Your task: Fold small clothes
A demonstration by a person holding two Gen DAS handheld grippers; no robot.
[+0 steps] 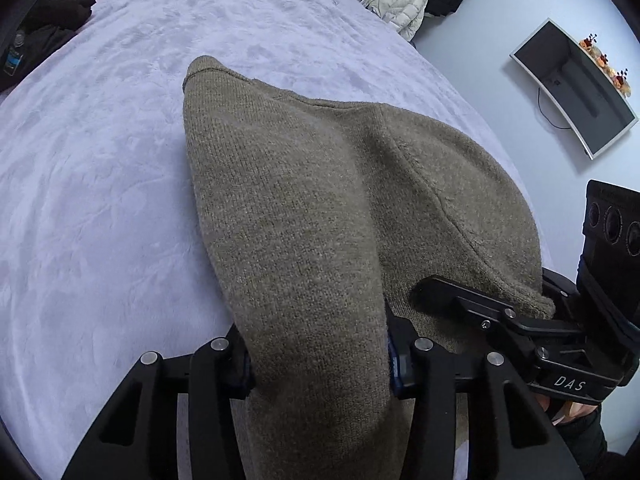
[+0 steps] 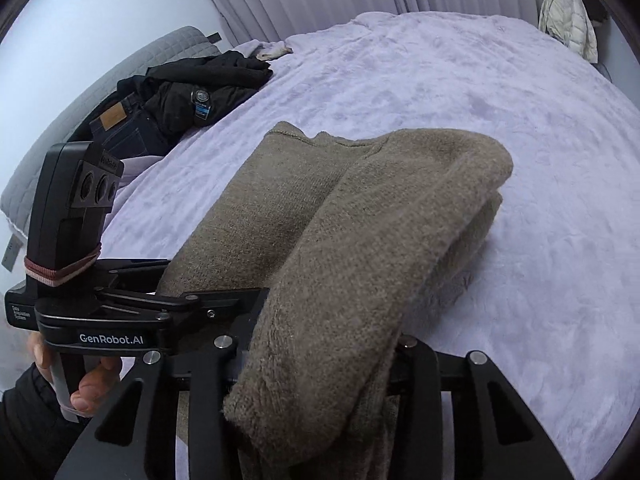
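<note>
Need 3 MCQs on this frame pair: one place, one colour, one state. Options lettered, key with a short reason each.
1. Where does the dark clothes pile lie?
A. at the bed's far left edge, beside the grey headboard
B. on the floor under the monitor
C. on top of the sweater

2. What colour is the knit sweater?
A. navy blue
B. olive-brown
C. bright red

3. How do the left gripper and right gripper stand?
A. both open, clear of the cloth
B. only the left holds cloth
C. each shut on a fold of the sweater

Key: 1 A, the pile sits on the lavender blanket against the quilted headboard. 2 B, the knit reads olive-brown in both views. 3 C, in each wrist view sweater fabric fills the gap between the fingers and drapes over them.
</note>
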